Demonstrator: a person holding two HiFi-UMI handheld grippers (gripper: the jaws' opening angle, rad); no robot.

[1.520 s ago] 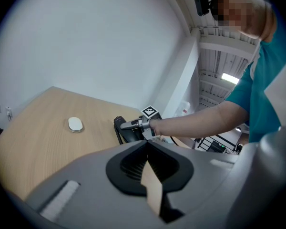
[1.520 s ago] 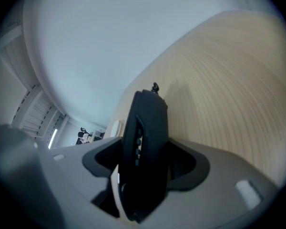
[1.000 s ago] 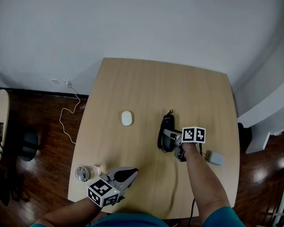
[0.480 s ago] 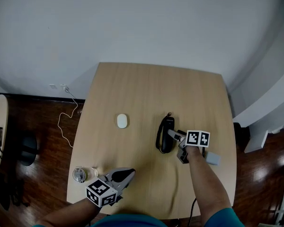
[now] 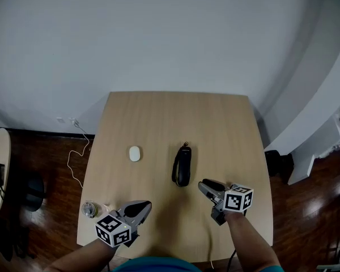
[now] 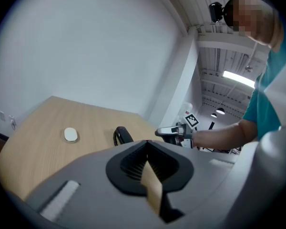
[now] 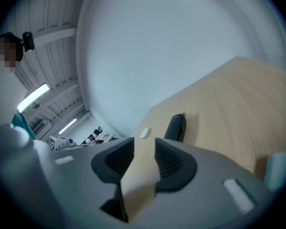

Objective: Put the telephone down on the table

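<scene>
The black telephone [image 5: 182, 166] lies flat near the middle of the wooden table [image 5: 158, 118], with nothing holding it. My right gripper [image 5: 207, 185] hovers just to its near right, open and empty. In the right gripper view the jaws [image 7: 144, 144] stand apart, and the telephone [image 7: 175, 127] lies beyond them. My left gripper [image 5: 138, 208] is near the front left edge, shut on nothing. The left gripper view looks past its own tips [image 6: 147, 142] at the telephone [image 6: 123, 135] and the right gripper [image 6: 169, 132].
A white mouse [image 5: 135, 153] lies left of the telephone and also shows as a mouse [image 6: 70, 135] in the left gripper view. A small glass jar [image 5: 89, 209] stands at the front left corner. A cable [image 5: 73, 146] trails on the dark floor to the left.
My right gripper has let go of the telephone, opened and drawn back toward me. The telephone now lies on the table. The left gripper has stayed put.
</scene>
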